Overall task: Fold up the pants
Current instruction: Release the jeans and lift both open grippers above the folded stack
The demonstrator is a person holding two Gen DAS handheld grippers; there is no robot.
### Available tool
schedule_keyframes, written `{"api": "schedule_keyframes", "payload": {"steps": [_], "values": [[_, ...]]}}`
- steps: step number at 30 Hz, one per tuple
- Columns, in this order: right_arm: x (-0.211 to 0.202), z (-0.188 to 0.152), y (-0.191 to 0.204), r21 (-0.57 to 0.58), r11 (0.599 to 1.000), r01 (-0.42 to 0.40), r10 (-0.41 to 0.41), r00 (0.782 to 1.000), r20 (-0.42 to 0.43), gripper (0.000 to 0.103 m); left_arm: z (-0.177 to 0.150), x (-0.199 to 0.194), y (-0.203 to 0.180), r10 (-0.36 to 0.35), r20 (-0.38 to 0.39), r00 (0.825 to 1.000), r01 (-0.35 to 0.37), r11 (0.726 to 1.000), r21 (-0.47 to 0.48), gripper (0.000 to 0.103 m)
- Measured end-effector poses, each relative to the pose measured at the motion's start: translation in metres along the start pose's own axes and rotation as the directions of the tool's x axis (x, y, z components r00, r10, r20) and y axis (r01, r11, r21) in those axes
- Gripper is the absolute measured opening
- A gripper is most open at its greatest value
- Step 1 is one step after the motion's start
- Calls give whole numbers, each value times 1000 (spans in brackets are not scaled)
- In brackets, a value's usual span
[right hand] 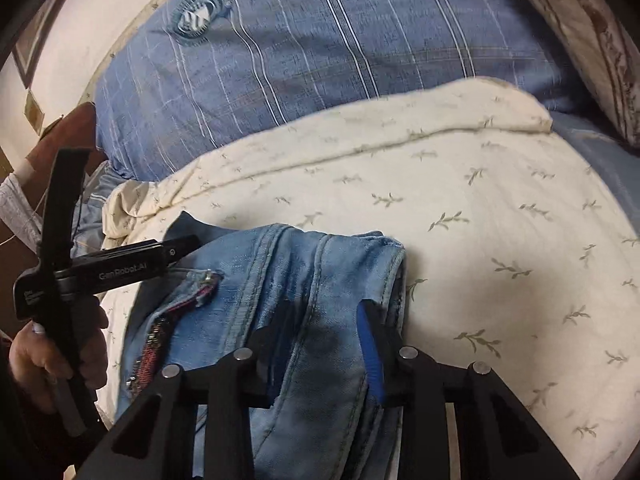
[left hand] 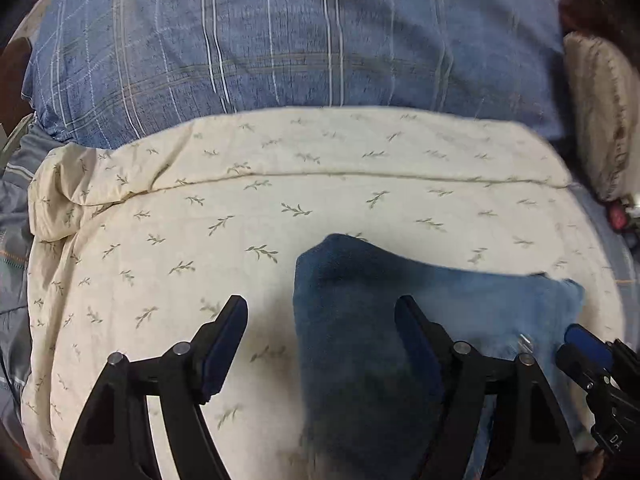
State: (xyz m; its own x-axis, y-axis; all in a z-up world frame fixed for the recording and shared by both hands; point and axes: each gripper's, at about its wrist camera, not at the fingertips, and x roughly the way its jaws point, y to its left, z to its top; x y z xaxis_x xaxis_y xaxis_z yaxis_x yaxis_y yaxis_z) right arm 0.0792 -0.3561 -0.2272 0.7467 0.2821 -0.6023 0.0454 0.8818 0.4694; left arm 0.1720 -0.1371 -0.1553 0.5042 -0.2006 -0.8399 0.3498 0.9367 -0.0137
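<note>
The blue denim pants (left hand: 360, 320) lie bunched on a cream leaf-print blanket (left hand: 240, 208). In the right wrist view the pants (right hand: 280, 272) show seams and an open zipper (right hand: 160, 332). My left gripper (left hand: 320, 320) is open, hovering over the pants' left edge, with one finger over the blanket and one over the denim. My right gripper (right hand: 326, 320) is open, its fingers straddling a raised fold of denim without pinching it. The left gripper's body (right hand: 120, 264) and the hand holding it show at the left of the right wrist view. The right gripper's tip (left hand: 584, 340) shows at the right in the left wrist view.
A blue plaid pillow (left hand: 300, 40) lies behind the blanket; it also shows in the right wrist view (right hand: 320, 48). A beige patterned cushion (left hand: 600, 120) sits at the right. A white wall with a picture frame (right hand: 32, 40) is at far left.
</note>
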Motion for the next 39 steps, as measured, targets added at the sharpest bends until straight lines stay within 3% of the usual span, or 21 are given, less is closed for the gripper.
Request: {"api": "schedule_keyframes", "payload": {"steps": [2,5,8,11,13,17,18,19,23,39], "values": [[-20,-7,13,-61,998,-33,35,999,31,35,-13,-23,2,-13,27,1000,12,1000,26,77],[-35,-24,36,-133,991,-23,23,1000,-1,35,-47,-44,-3,10,46,999,-15,994,106,78],[-15,-52,49,-193,981,29,-56,989,-136,38,-79,-40,-11,41,21,999,-44,984,170,81],[-23,-54,59,-224,972,66,-92,990,-109,38,-85,-57,-10,81,78,994,-91,986,139,81],[-47,-45,63,-192,981,26,-38,997,-60,38,-81,-78,-7,104,127,986,-119,987,112,82],[-90,-37,79,-201,978,55,-40,996,77,39,-72,-126,-5,169,251,953,-190,980,62,91],[-98,-36,83,-194,979,67,-48,994,102,44,-71,-135,-5,181,271,945,-201,978,49,91],[-107,-35,88,-175,982,76,-53,990,133,58,-72,-147,-6,196,302,933,-216,976,34,95],[-128,-34,101,-139,987,81,-53,980,192,61,-75,-171,-11,229,381,896,-260,965,31,100],[-154,-33,115,-118,987,114,-83,968,236,61,-81,-205,-16,171,415,894,-193,981,11,100]]}}
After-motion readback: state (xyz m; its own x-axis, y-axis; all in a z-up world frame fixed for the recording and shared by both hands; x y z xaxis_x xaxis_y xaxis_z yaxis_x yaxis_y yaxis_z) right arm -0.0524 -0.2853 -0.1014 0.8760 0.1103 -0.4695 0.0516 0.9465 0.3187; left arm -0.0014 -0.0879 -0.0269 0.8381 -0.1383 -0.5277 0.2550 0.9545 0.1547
